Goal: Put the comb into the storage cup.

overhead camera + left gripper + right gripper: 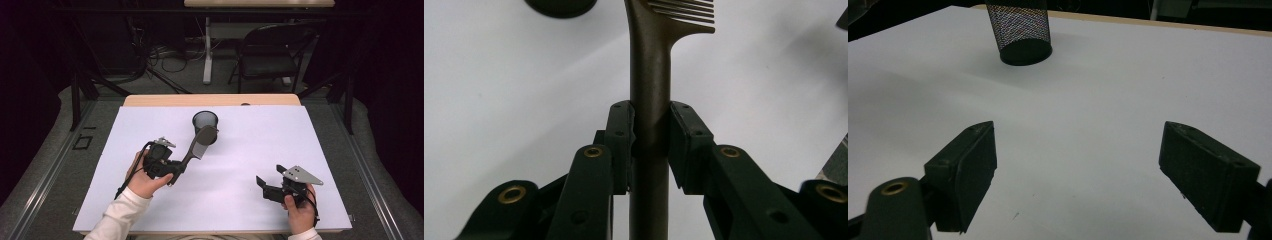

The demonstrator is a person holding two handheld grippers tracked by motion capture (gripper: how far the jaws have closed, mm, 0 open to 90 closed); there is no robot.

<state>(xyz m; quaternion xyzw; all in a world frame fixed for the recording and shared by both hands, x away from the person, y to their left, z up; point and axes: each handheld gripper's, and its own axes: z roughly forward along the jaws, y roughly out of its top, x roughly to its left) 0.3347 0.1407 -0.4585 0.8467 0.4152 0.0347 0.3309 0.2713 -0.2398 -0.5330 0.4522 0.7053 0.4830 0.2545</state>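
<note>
One slotted spatula (199,145) is clamped by its handle in the left tongs (650,142), its head at the rim of the mesh cup (205,121) (not yet inside), while the right tongs (1075,170) gape empty over the bench (240,200).

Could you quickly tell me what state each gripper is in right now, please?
Left gripper: shut on the handle of the slotted spatula.
Right gripper: open, nothing between its jaws.
</note>
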